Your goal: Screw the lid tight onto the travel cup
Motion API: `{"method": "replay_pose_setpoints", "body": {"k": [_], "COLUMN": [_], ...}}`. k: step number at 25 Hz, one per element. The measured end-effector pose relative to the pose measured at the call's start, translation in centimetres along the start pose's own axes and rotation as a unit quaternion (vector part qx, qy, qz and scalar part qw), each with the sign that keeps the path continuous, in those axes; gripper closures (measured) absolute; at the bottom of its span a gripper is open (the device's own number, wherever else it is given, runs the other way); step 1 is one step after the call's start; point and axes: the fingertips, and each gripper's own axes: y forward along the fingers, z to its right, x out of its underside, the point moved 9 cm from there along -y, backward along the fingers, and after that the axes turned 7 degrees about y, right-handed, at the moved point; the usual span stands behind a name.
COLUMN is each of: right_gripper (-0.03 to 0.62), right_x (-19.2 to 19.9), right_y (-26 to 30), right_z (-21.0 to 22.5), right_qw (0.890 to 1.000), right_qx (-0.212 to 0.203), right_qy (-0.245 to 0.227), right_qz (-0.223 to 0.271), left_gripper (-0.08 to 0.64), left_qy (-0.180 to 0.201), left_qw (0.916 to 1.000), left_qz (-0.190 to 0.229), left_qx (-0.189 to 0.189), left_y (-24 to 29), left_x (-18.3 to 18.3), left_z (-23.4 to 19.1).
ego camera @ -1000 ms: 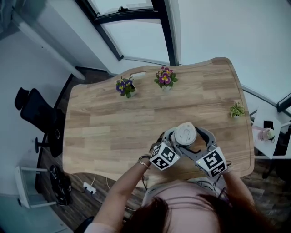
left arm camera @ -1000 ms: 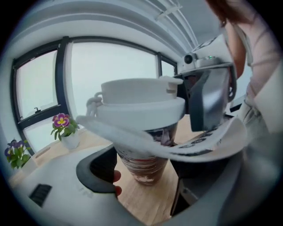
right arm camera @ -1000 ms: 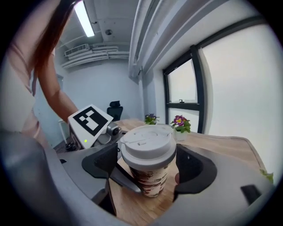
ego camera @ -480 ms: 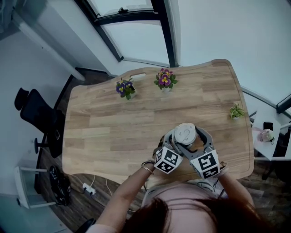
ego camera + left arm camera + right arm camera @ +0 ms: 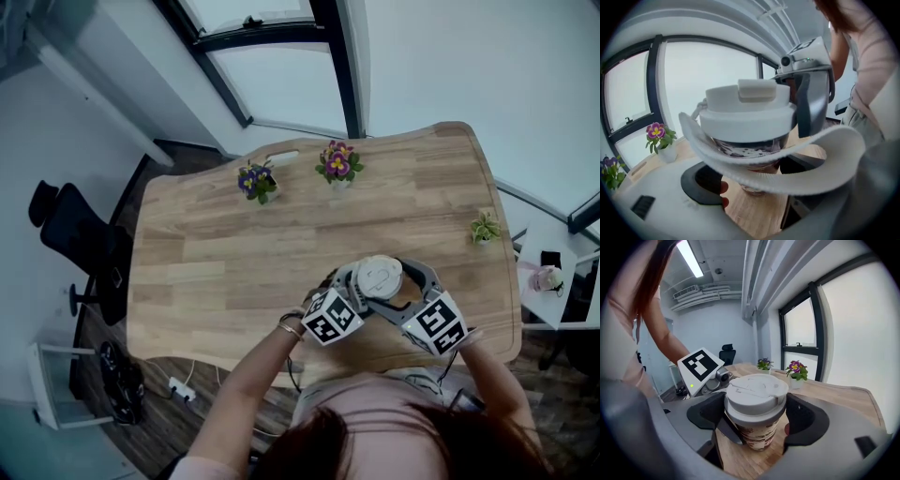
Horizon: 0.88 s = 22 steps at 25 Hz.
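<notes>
A paper-patterned travel cup (image 5: 757, 436) with a white lid (image 5: 380, 275) stands on the wooden table (image 5: 225, 262) near its front edge. My left gripper (image 5: 356, 289) comes in from the left. Its jaws close around the cup body (image 5: 751, 153) just under the lid (image 5: 746, 115). My right gripper (image 5: 405, 287) comes in from the right, and its dark jaws press on both sides of the lid (image 5: 757, 390). In the right gripper view, the left gripper's marker cube (image 5: 701, 364) shows beside the cup. In the left gripper view, the right gripper (image 5: 811, 89) stands behind the lid.
Two pots of purple flowers (image 5: 258, 178) (image 5: 339, 161) stand at the table's far side, and a small green plant (image 5: 485, 227) at its right edge. A black office chair (image 5: 75, 234) is left of the table. A small side table (image 5: 553, 281) is to the right.
Both grippers stay around the cup and have turned a little. The left marker cube shifted left and up, the right one right and up. The cup has stayed in place.
</notes>
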Motion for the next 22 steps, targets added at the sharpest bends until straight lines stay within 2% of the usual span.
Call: {"method": "replay_pose_setpoints", "body": {"k": [2,6,8,11,15,17,19,22], "right_gripper": [0.219,0.219,0.219,0.219,0.219,0.219,0.219,0.219], "right_x": [0.1,0.6,0.6,0.6,0.1,-0.2,-0.3,0.0], "right_y": [0.0,0.2,0.3,0.1,-0.4,-0.4,-0.4,-0.4], "right_z": [-0.3,-1.1,-1.4,-1.2,-0.3,0.1,0.1,-0.5], "right_qw": [1.0,0.993,0.99,0.994,0.999,1.0,1.0,0.999], "right_qx": [0.025,0.104,0.118,0.092,0.029,0.011,0.012,0.048], "right_qy": [0.008,0.038,0.048,0.045,0.014,0.004,-0.001,0.005], "right_qz": [0.012,0.045,0.051,0.046,0.009,-0.006,-0.006,0.018], "left_gripper": [0.202,0.202,0.202,0.202,0.202,0.202,0.202,0.202], "left_qy": [-0.013,-0.049,-0.064,-0.062,-0.02,-0.007,-0.004,-0.019], "left_qw": [0.9997,0.9956,0.9928,0.9937,0.9995,0.9999,1.0,0.9993], "left_qz": [0.003,0.012,0.012,0.012,0.001,-0.007,-0.007,-0.001], "left_qx": [-0.02,-0.079,-0.101,-0.093,-0.024,-0.003,-0.003,-0.032], "left_y": [0.1,0.3,0.4,0.4,0.1,0.1,0.2,0.2], "left_x": [0.0,0.0,-0.1,0.1,0.2,0.1,0.0,0.0], "left_z": [0.2,0.8,1.1,1.0,0.2,-0.1,-0.2,0.2]}}
